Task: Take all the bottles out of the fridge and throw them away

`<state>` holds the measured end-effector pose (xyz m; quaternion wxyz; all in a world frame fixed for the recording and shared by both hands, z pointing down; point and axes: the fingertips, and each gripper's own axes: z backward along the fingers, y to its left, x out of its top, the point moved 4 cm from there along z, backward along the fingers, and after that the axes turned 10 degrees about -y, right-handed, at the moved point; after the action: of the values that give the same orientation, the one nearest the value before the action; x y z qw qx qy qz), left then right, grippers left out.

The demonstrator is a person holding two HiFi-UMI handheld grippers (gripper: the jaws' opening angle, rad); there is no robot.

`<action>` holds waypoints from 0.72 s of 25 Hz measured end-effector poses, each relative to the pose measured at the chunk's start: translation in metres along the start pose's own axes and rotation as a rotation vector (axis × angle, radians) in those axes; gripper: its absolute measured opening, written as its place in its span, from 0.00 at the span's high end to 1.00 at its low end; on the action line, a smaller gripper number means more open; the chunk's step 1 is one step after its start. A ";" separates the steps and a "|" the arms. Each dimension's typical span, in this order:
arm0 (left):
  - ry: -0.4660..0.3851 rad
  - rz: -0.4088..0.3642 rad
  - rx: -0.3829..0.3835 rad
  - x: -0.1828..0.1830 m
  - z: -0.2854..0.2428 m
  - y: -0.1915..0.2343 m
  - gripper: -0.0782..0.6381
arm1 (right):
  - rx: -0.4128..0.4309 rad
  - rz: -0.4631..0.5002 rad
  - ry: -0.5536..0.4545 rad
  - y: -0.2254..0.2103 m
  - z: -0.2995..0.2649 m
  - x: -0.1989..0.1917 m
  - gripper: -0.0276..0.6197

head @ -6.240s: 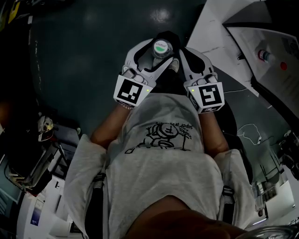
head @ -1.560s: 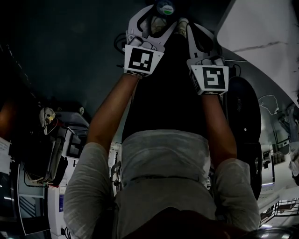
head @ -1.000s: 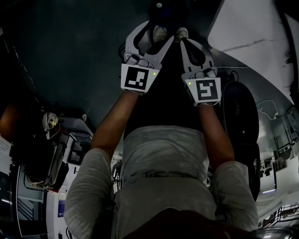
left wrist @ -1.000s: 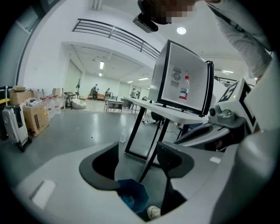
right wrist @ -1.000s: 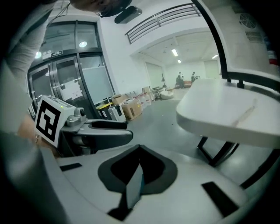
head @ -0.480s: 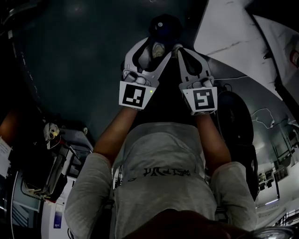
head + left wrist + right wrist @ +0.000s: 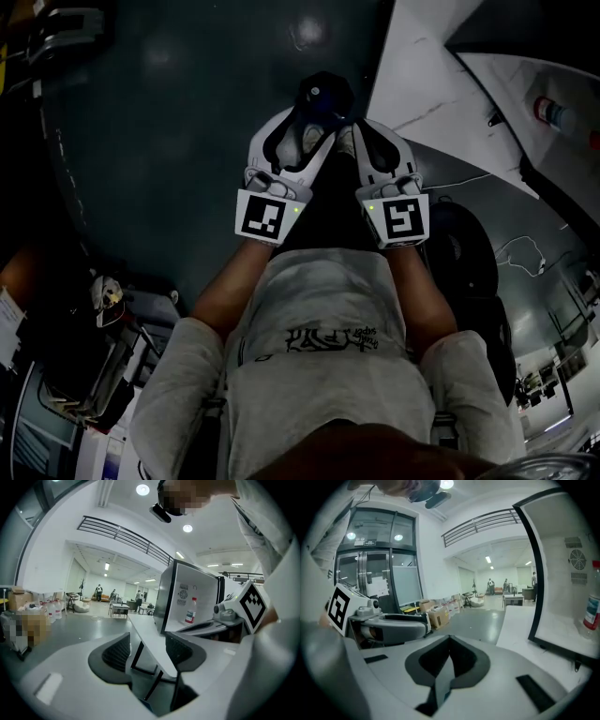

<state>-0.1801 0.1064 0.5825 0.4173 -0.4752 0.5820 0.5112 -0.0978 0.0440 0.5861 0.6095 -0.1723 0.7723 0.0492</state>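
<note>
My left gripper [image 7: 306, 127] is open with nothing between its pads [image 7: 116, 651]; its jaws have just been closing a little. Close beside it on the right, my right gripper [image 7: 349, 139] is shut and empty, its jaws meeting in the right gripper view [image 7: 449, 642]. Just beyond both tips on the floor is a dark round bin [image 7: 324, 92] with a small pale spot inside. A clear bottle [image 7: 190, 611] with a red cap and label stands in the open mini fridge [image 7: 165, 597]; the right gripper view shows the bottle [image 7: 591, 610] at its right edge.
The fridge stands on a white table [image 7: 427, 80] to the right of the grippers. The dark glossy floor [image 7: 169, 122] spreads to the left. Boxes [image 7: 436, 613] and large water jugs [image 7: 52, 610] line the far walls, and desks stand in the distance.
The green-capped bottle that my left gripper held earlier is gone from its jaws. Both grippers have drawn back from over the dark bin toward my body.
</note>
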 end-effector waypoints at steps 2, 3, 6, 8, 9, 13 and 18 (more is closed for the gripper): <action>-0.012 0.001 -0.002 0.014 0.000 -0.001 0.55 | -0.001 0.006 -0.015 0.001 0.003 0.014 0.95; -0.018 -0.001 -0.005 0.021 -0.001 -0.002 0.56 | 0.002 0.013 -0.021 0.001 0.004 0.021 0.95; -0.040 -0.013 -0.020 0.042 -0.002 -0.006 0.60 | -0.001 0.024 -0.038 -0.001 0.009 0.040 0.95; -0.055 -0.021 -0.035 0.056 -0.001 -0.011 0.62 | -0.006 0.031 -0.052 -0.001 0.012 0.054 0.95; -0.060 -0.024 -0.042 0.063 -0.001 -0.014 0.63 | -0.008 0.034 -0.058 -0.001 0.013 0.061 0.95; -0.087 -0.035 -0.059 0.091 0.004 -0.021 0.66 | -0.011 0.047 -0.081 0.005 0.019 0.088 0.95; -0.120 -0.053 -0.074 0.124 0.009 -0.031 0.71 | -0.013 0.063 -0.115 0.010 0.028 0.117 0.95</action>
<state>-0.1744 0.0992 0.4551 0.4469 -0.4741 0.5238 0.5487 -0.0980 0.0369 0.4657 0.6498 -0.1486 0.7408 0.0832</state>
